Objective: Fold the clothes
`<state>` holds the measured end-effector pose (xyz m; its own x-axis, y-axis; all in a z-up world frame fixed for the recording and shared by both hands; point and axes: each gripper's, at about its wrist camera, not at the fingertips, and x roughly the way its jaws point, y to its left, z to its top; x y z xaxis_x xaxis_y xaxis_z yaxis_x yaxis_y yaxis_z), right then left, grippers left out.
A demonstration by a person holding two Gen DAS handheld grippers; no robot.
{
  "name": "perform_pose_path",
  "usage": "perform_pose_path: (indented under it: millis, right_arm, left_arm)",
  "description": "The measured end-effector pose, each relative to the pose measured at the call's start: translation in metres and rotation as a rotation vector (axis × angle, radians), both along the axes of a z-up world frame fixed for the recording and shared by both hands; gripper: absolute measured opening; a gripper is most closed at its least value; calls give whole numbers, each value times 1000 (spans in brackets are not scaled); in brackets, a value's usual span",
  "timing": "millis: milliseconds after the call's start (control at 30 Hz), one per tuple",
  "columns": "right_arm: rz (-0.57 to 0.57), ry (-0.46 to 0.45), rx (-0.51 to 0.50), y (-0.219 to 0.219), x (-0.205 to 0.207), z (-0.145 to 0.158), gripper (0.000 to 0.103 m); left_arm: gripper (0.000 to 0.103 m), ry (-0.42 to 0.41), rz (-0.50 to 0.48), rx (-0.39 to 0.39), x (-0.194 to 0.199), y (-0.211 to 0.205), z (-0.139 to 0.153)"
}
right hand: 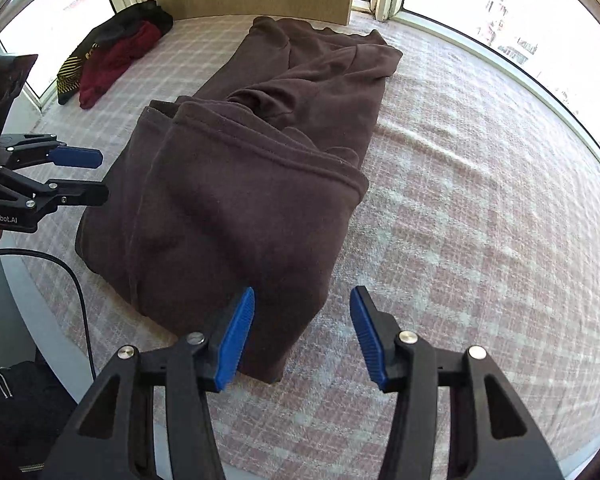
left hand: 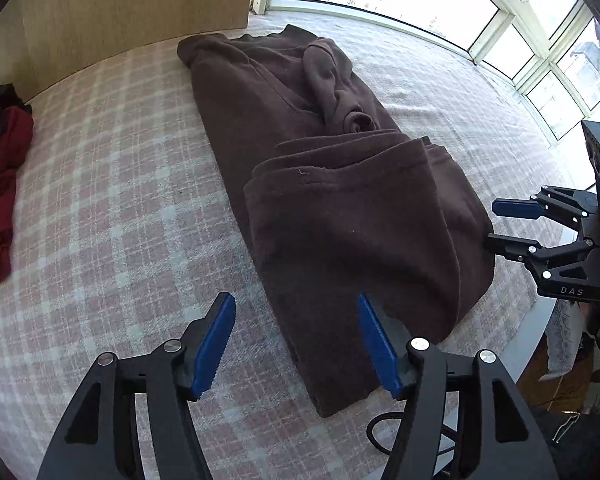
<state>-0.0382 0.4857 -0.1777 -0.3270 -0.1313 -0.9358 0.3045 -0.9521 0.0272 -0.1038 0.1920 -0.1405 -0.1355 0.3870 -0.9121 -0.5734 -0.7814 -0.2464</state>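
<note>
The left tongs (left hand: 296, 344) were seen spread over the near corner of the brown garment (left hand: 340, 208), their blue pads apart and nothing pinched between them; one pad hung over the checked bedcover (left hand: 100, 184), the other over the cloth's edge. The right tongs (right hand: 302, 336) were likewise spread and empty, one pad just above the near fold of the garment, the other over bare cover.

The garment lay along the middle of the bed, its lower part already doubled back over itself, so that a thick hem ridge crossed it; a bunched sleeve rested on the far half. Red and dark clothes (right hand: 112, 56) lay in a heap well apart at the bed's far corner.

The fold in hand was judged to be just laid down and let go. For the step to be done well, the folded edge would need to be squared first, and the loose sleeve flattened inward so that no lump is trapped. For the next fold, both near corners ought to be gripped through all layers, evenly on each side, then lifted together and carried towards the collar, so that the pile stays aligned. Thick fleece-like cloth may spring back, so a light press would help.
</note>
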Motion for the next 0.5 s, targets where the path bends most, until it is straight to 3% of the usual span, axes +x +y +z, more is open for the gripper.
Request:
perform_pose_path:
  millis: [33, 67, 100, 167, 200, 233, 267, 433, 500]
  right_arm:
    - [-5, 3, 5, -2, 2, -2, 50]
    - [-8, 7, 11, -3, 3, -4, 50]
    - [-8, 7, 13, -4, 4, -5, 50]
    - [-8, 7, 16, -6, 7, -6, 49]
    - [-8, 7, 17, -6, 9, -6, 42]
    - [-18, 7, 10, -7, 8, -7, 22]
    - [-29, 6, 3, -7, 8, -8, 11]
    - [-51, 15, 25, -2, 7, -6, 9]
    - [-75, 25, 73, 2, 7, -7, 9]
  left_arm:
    - [56, -20, 0, 11, -1, 1, -4]
    - [41, -39, 1, 21, -3, 2, -8]
    - [19, -53, 0, 28, -4, 4, -12]
    - [8, -14, -22, 7, -1, 9, -12]
    - [5, -11, -24, 6, -1, 9, -13]
    - [5, -8, -27, 4, -1, 9, -13]
    - [5, -4, -29, 3, -1, 8, -14]
    - [5, 11, 29, 12, -11, -12, -16]
    - [2, 68, 25, -47, -8, -14, -18]
